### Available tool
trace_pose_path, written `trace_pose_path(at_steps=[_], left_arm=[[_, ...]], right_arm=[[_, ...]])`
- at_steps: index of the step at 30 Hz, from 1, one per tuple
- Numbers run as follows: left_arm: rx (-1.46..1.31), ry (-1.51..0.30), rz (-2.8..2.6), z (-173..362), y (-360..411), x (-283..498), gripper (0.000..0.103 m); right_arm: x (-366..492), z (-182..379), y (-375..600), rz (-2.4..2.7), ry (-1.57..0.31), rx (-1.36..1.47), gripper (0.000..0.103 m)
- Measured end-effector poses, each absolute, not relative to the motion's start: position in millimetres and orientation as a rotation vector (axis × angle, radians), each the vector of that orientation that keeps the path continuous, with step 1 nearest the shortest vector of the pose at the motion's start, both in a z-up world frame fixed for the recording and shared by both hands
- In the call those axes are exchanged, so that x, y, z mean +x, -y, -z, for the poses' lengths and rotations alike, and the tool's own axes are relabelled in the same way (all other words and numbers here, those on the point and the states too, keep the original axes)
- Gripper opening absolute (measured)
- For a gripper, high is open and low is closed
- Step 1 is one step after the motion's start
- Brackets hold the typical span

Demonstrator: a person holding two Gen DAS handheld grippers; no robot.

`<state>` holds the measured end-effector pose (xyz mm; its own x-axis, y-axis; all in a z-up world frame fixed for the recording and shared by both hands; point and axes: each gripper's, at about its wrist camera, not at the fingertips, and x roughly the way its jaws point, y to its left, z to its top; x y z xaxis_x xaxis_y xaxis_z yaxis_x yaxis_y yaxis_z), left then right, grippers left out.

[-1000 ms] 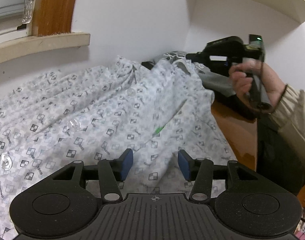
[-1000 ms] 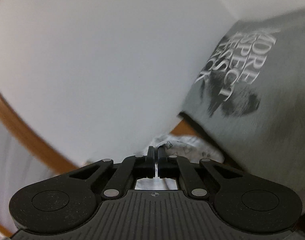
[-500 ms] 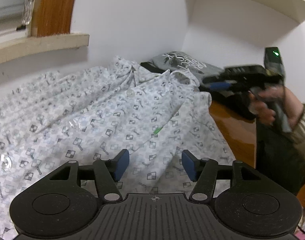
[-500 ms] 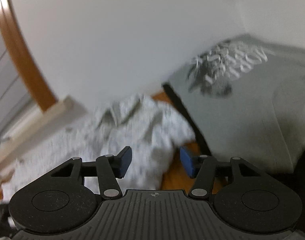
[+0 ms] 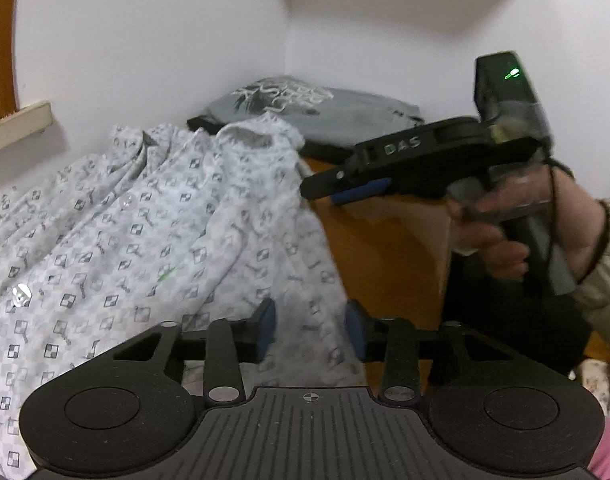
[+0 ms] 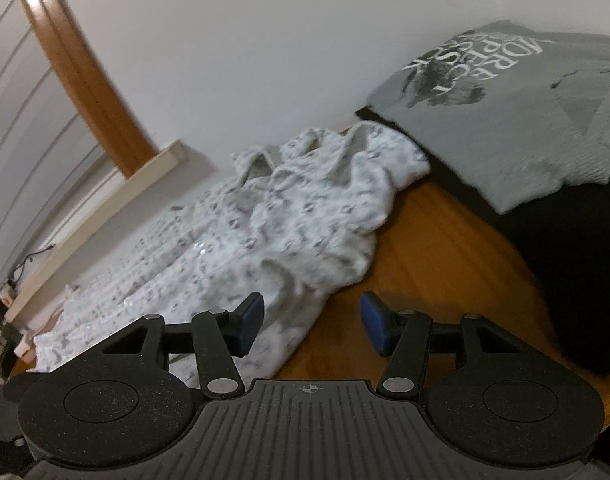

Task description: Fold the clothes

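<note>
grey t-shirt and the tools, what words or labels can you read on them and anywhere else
"DAS": raised letters on the arm of the right tool, seen from the left wrist view.
"MORE", then what looks like "RESPECT" and a third line too distorted to read: white print on the grey t-shirt, upside down in the right wrist view.
Patterned shirt: small square motifs only, no readable text.
Left tool: no lettering visible.

"DAS" on right gripper (image 5: 359, 188); partly legible "MORE" on grey T-shirt (image 6: 501, 92).
</note>
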<state>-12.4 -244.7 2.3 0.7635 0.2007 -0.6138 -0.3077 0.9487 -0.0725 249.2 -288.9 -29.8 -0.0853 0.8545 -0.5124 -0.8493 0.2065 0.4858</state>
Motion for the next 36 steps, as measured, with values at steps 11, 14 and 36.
trace_pose_path(at_steps=[11, 14, 36], left_arm=[[-0.214, -0.522, -0.26, -21.4, 235.4, -33.0, 0.004], [-0.222, -0.511, -0.241, -25.0, 236.9, -33.4, 0.003], [-0.298, -0.501, -0.258, -25.9, 231.5, -46.8, 0.067]], right_arm=[[243.3, 34.0, 272.0, -1.428, -0.932, 0.097, 0.054], [247.8, 33.8, 260.4, -1.405, -0.951, 0.128, 0.048], [250.4, 1.0, 269.4, -1.396, -0.76, 0.045, 0.041]])
